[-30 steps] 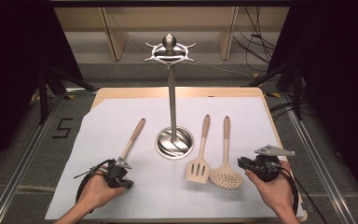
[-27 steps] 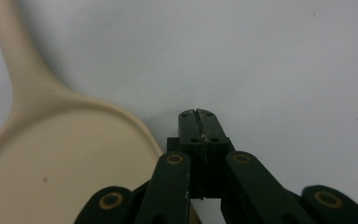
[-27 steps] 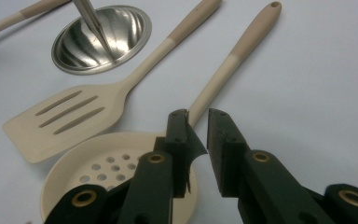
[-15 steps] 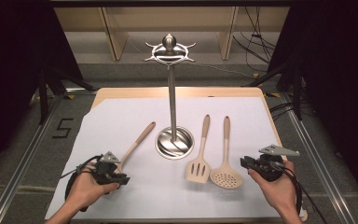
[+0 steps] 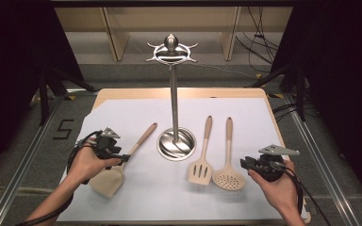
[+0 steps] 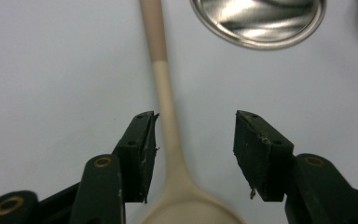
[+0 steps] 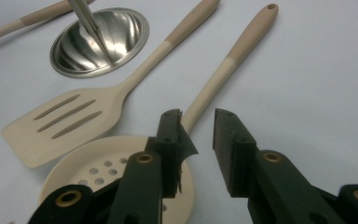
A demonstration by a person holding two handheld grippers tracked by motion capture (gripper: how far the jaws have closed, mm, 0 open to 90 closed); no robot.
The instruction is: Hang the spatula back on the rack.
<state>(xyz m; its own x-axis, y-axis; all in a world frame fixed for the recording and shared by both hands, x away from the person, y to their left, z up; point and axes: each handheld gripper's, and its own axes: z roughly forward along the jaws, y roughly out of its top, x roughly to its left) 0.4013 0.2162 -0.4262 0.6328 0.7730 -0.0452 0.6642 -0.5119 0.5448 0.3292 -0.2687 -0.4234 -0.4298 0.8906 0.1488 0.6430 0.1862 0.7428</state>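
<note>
A solid-headed beige spoon [image 5: 108, 181] lies at the left of the white sheet, its wooden handle pointing up-right toward the stand. My left gripper [image 5: 125, 157] hovers over its neck. In the left gripper view the left gripper [image 6: 196, 116] is open, jaws either side of the spoon's neck [image 6: 168, 107], which runs close to the left jaw. My right gripper [image 5: 243, 163] sits at the right, just beside the skimmer [image 5: 229, 179]. In the right gripper view the right gripper [image 7: 196, 113] is open by a narrow gap with nothing in it, above the skimmer [image 7: 223, 70].
A tall steel utensil stand [image 5: 173, 103] rises from a round dish base [image 5: 176, 143] at the sheet's middle, with a hook ring on top. A slotted spatula [image 5: 201, 172] lies between the base and the skimmer. The white sheet [image 5: 245, 117] covers a wooden table.
The left hand moved left, then away from me. The spoon's handle swung to point more to the right, and its head now shows below the gripper. The right gripper barely moved.
</note>
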